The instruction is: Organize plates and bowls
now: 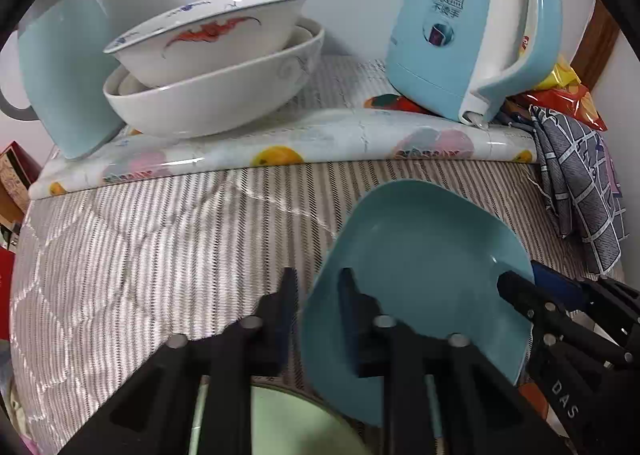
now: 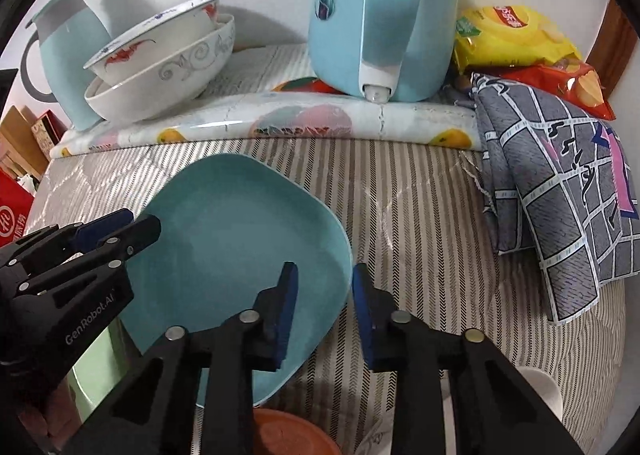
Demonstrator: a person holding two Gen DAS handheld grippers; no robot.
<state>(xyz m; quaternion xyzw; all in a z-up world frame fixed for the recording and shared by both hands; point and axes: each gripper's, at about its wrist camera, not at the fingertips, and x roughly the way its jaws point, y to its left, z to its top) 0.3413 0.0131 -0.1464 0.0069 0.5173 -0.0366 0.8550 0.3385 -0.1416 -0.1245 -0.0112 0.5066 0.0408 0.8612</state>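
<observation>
Since the teal plate [image 2: 236, 255] is glazed, stiff and breakable, I'd grip only its rim — it sits tilted over the striped cloth [image 2: 420, 215]. My left gripper [image 1: 316, 295] straddles its near edge, apparently not yet pinching; my right gripper [image 2: 324, 295] straddles the opposite rim, jaws apart. Open cloth lies ahead — stacked bowls [image 1: 212, 67] and 2 kettles crowd the back ledge.
</observation>
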